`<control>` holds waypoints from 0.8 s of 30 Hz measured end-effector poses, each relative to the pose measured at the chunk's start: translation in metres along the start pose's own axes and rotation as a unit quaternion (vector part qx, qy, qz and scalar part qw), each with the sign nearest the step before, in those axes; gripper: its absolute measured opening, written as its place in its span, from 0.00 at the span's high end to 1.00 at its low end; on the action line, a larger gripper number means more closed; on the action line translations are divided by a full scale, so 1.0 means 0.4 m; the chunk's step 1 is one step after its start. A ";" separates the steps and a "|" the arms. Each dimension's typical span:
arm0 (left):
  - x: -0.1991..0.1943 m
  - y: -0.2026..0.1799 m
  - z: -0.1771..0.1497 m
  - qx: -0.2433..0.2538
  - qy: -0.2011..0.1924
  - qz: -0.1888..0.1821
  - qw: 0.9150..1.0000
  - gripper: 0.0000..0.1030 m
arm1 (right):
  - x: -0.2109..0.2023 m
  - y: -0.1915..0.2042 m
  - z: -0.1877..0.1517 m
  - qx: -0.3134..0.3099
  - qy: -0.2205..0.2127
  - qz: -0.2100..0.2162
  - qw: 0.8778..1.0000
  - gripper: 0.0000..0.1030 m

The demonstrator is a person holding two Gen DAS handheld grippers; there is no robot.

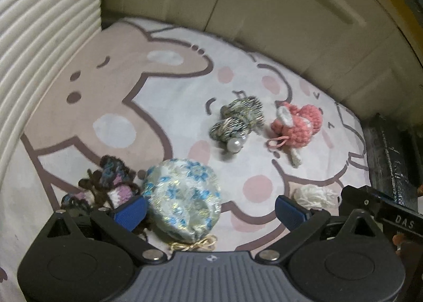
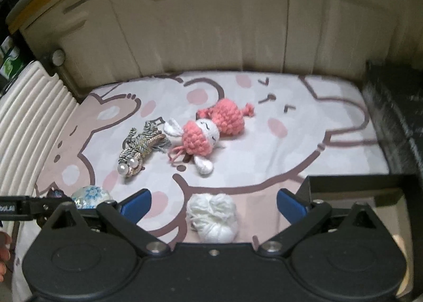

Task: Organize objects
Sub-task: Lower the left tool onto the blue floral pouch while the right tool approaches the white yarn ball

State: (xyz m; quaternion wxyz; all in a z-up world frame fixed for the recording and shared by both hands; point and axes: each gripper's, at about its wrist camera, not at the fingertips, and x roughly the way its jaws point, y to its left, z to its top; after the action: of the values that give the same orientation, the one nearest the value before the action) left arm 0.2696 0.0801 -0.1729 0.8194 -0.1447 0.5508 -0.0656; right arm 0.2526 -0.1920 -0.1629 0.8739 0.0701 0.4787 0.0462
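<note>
Cartoon-print cloth (image 1: 164, 82) | both hand-held grippers (image 1: 210, 208) (image 2: 214, 204) released | brocade pouch (image 1: 182, 196), fluffy yarn ball (image 2: 212, 218)

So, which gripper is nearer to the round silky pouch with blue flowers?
Left. The left gripper has the round silky pouch with blue flowers between its open fingers. The right gripper is off to the side, over the white yarn ball.

Bare sheet (image 2: 304, 148) lies right of the pink doll (image 2: 208, 130); cabinets (image 2: 211, 24) wall the back.
</note>
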 end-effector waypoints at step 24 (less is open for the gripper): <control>0.044 0.036 0.044 -0.025 -0.015 -0.042 0.999 0.06 | 0.104 0.014 -0.003 0.004 0.063 0.008 0.998 0.34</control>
State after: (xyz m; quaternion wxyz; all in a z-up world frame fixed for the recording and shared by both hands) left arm 0.2916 0.0919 -0.1867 0.8204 -0.1890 0.5331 -0.0837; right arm 0.2740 -0.1802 -0.1971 0.8414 0.0745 0.5324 0.0551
